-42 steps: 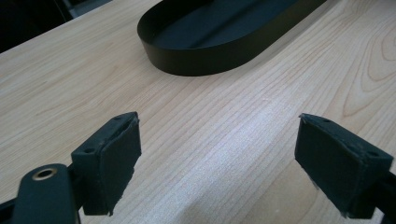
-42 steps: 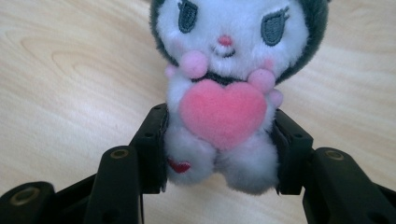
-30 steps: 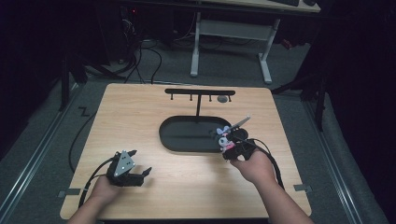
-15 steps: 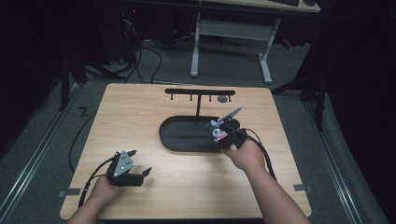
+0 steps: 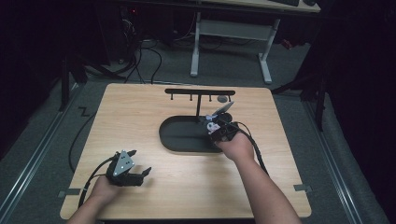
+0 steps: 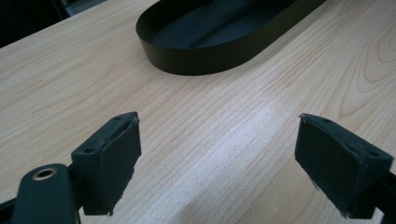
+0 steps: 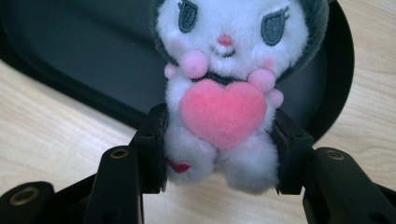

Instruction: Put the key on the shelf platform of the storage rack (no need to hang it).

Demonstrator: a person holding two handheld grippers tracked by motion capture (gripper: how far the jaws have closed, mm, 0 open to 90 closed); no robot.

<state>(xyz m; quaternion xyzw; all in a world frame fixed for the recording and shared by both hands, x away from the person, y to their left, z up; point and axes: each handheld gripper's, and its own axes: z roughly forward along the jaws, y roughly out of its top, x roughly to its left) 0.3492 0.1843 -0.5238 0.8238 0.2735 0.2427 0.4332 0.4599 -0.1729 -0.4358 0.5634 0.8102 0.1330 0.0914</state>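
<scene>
A small white plush toy (image 7: pixel 224 88) with a pink heart on its chest and a dark hood is squeezed between the jaws of my right gripper (image 7: pixel 219 154). In the high view that right gripper (image 5: pixel 215 125) holds the plush toy (image 5: pixel 212 126) over the right end of the black oval tray (image 5: pixel 180 135). A black hook rack (image 5: pixel 200 93) stands just behind the tray. My left gripper (image 5: pixel 140 173) rests low at the table's front left, jaws wide apart with nothing between them. Its own camera shows bare wood between its pads (image 6: pixel 112 158) and the black tray (image 6: pixel 205 51) farther ahead.
The wooden table (image 5: pixel 140 112) ends close behind the rack; a white desk frame (image 5: pixel 229 32) and cables lie on the floor beyond. Cables trail from both grippers toward the table's front edge. A small grey round object (image 5: pixel 222 99) lies by the rack's right end.
My right gripper has carried the plush toy from the table right of the tray up and leftward, over the tray's right end. The left gripper has stayed put.
</scene>
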